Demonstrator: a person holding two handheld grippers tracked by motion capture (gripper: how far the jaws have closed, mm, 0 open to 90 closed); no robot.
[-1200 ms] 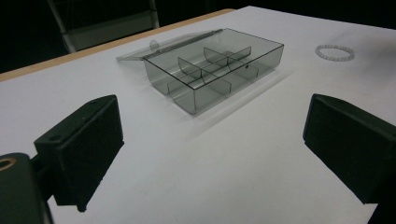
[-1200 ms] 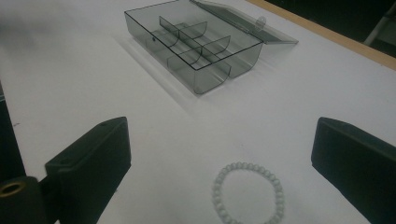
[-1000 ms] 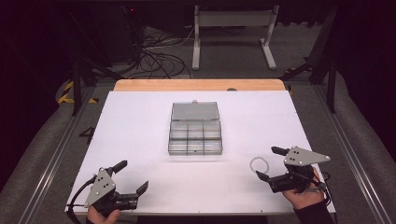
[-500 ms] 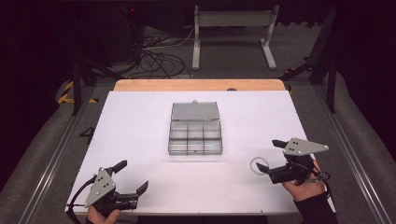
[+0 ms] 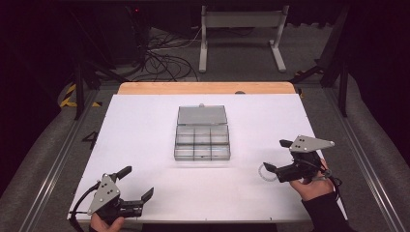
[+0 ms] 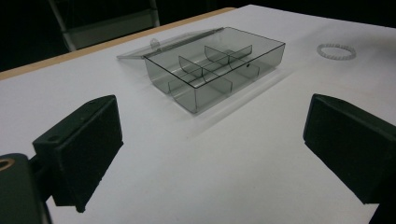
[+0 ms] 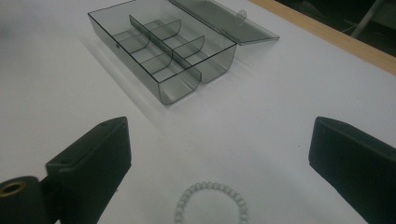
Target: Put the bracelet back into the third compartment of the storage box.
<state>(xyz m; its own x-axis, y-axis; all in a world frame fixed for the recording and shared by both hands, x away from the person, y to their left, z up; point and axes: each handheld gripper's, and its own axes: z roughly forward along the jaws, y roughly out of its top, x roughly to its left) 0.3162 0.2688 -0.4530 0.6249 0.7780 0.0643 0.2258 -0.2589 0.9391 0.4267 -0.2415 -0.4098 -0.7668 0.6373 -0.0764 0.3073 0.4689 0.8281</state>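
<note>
A clear grey compartment box [image 5: 202, 141] lies open in the middle of the white table, its lid [image 5: 201, 115] flat behind it; its compartments look empty [image 7: 161, 46] [image 6: 215, 70]. A small white bead bracelet [image 5: 266, 172] lies on the table at the right [image 7: 210, 204] [image 6: 336, 50]. My right gripper [image 5: 274, 156] is open and hovers just over the bracelet, jaws either side of it. My left gripper [image 5: 136, 182] is open near the front left edge, holding nothing.
The white table top [image 5: 145, 135] has a wooden strip [image 5: 205, 88] along its far edge. Metal rails run down both sides. Cables and a stand's legs [image 5: 241, 34] lie on the dark floor beyond.
My right gripper has moved left and a little forward toward the bracelet, which now lies between its jaws. The left gripper has stayed put.
</note>
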